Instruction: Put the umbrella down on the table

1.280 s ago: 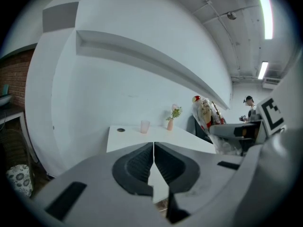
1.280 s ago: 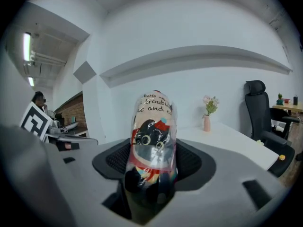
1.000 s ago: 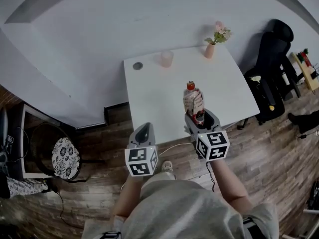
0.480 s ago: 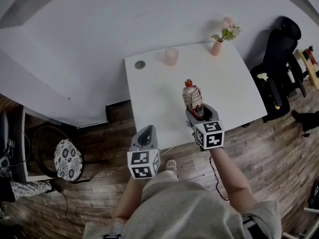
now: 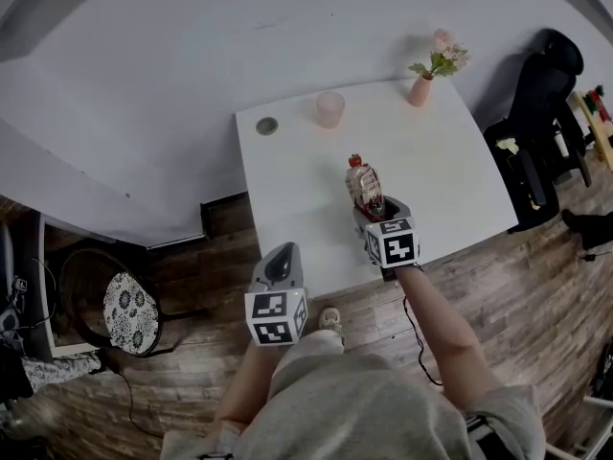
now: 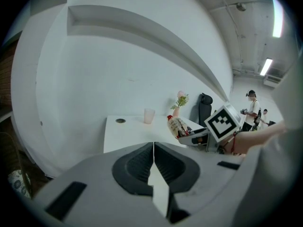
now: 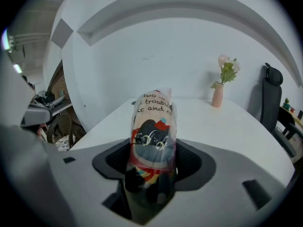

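Over table's (image 5: pixel 287 190) near edge: umbrella (image 5: pixel 364 182), folded in printed sleeve, tip toward wall.
Right gripper (image 5: pixel 375 211): jaws clamped wide on umbrella's lower end, pitched down. My read: lining it up to lay flat.
Left gripper (image 5: pixel 279 262): jaws closed, empty, parked off table; not needed.
Contact: can't tell if umbrella touches table yet.
Far edge: cup (image 5: pixel 329 109), vase (image 5: pixel 420 89), well apart from umbrella.

You're facing a plain white wall (image 5: pixel 192 56) with the white tabletop (image 5: pixel 287 190) right up against it, on a wood-plank floor (image 5: pixel 536 266). There's a black office chair (image 5: pixel 541 94) off to your right, a chair with a patterned round cushion (image 5: pixel 129 307) on your left, and strip lights (image 6: pixel 266 66) on overhead.
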Demonstrator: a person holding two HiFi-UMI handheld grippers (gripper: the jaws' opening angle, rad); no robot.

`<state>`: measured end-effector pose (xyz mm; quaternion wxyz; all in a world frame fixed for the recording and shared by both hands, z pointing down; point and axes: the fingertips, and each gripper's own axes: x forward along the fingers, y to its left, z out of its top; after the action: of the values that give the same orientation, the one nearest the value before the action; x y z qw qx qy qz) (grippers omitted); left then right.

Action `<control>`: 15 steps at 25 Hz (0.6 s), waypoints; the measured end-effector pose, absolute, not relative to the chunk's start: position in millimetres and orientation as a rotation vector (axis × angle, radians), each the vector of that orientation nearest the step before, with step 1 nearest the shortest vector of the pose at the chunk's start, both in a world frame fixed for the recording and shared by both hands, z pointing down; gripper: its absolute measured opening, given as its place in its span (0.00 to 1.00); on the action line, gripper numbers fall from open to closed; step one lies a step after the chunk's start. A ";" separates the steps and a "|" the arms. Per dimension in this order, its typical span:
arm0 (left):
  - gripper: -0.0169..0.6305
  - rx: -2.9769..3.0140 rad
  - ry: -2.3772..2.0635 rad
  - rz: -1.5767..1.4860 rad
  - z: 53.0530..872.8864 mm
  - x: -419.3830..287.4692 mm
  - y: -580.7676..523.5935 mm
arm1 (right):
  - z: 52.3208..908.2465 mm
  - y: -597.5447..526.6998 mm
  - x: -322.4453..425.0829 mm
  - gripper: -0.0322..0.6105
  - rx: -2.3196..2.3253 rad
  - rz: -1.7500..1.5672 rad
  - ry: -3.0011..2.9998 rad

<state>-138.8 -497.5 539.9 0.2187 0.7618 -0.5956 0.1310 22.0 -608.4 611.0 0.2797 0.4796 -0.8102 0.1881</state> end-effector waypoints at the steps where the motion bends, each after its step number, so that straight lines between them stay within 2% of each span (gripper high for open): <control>1: 0.04 2.109 -1.648 0.365 540.6 -138.8 -499.3 | 615.8 -612.2 21.9 0.47 1.281 0.512 -2.159; 15: 0.04 2.078 -1.649 0.378 549.8 -143.6 -510.5 | 673.2 -653.7 25.3 0.47 1.186 0.536 -1.961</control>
<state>-143.6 -510.5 549.8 0.2290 0.7548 -0.5992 0.1374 25.3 -653.7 673.2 0.3839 0.4654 -0.7693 0.2101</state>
